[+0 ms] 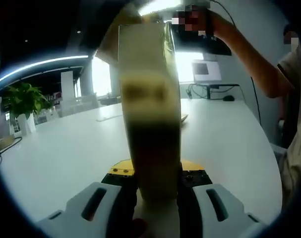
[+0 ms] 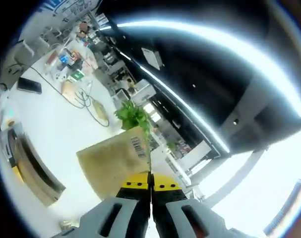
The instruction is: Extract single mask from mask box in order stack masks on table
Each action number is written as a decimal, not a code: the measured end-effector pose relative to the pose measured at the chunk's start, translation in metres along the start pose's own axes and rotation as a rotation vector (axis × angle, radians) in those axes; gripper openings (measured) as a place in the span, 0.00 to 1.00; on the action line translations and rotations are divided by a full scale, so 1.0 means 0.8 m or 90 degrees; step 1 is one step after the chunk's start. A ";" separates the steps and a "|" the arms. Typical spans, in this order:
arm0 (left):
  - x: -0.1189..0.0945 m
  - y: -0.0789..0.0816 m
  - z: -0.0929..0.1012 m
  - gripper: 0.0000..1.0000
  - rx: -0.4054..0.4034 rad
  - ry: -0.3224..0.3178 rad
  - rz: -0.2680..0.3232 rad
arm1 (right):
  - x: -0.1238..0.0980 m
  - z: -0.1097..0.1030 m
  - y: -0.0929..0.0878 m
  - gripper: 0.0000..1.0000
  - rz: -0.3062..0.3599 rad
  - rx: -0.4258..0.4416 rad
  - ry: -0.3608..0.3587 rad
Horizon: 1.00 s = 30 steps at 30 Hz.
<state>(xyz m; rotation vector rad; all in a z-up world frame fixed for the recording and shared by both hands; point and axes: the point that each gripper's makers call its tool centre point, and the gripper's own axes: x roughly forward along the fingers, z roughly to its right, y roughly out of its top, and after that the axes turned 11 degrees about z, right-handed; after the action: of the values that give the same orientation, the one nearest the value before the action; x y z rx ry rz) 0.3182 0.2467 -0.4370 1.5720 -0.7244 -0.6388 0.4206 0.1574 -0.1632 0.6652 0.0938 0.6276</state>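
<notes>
The left gripper point(image 1: 155, 191) has its jaws clamped on the mask box point(image 1: 150, 114), holding it upright above the white table point(image 1: 66, 148), probably to steady it. The right gripper point(image 2: 151, 191) has its jaws pressed together against the box's top edge, likely pinching a mask; a potted plant point(image 2: 133, 115) stands beyond

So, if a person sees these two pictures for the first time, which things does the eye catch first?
In the left gripper view, a tall tan box rises upright between the left gripper's jaws, over the white table. In the right gripper view, the right gripper is shut on the edge of a flat tan packet with a barcode, and the room tilts around it, with a green plant behind.
</notes>
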 end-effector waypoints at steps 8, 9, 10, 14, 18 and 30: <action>-0.001 0.000 0.000 0.21 0.000 0.000 0.000 | -0.004 0.002 -0.035 0.00 -0.053 -0.039 -0.009; -0.001 0.000 0.000 0.21 0.000 0.000 0.000 | -0.004 0.002 -0.039 0.00 -0.057 -0.041 -0.010; -0.001 0.000 0.000 0.21 0.000 0.000 0.000 | -0.005 0.001 -0.041 0.00 -0.059 -0.042 -0.009; -0.001 0.000 -0.001 0.21 0.001 0.000 0.000 | -0.003 -0.002 -0.060 0.00 -0.077 -0.038 -0.003; -0.001 0.001 0.001 0.21 0.001 0.000 0.000 | -0.007 -0.009 -0.072 0.00 -0.097 -0.041 0.001; -0.001 0.000 -0.001 0.21 0.000 0.000 0.000 | 0.001 -0.012 -0.136 0.00 -0.166 -0.070 0.009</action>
<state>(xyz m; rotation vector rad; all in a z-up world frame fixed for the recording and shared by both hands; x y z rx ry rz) 0.3182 0.2476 -0.4369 1.5714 -0.7250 -0.6389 0.4746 0.0968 -0.2362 0.5319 0.1549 0.3838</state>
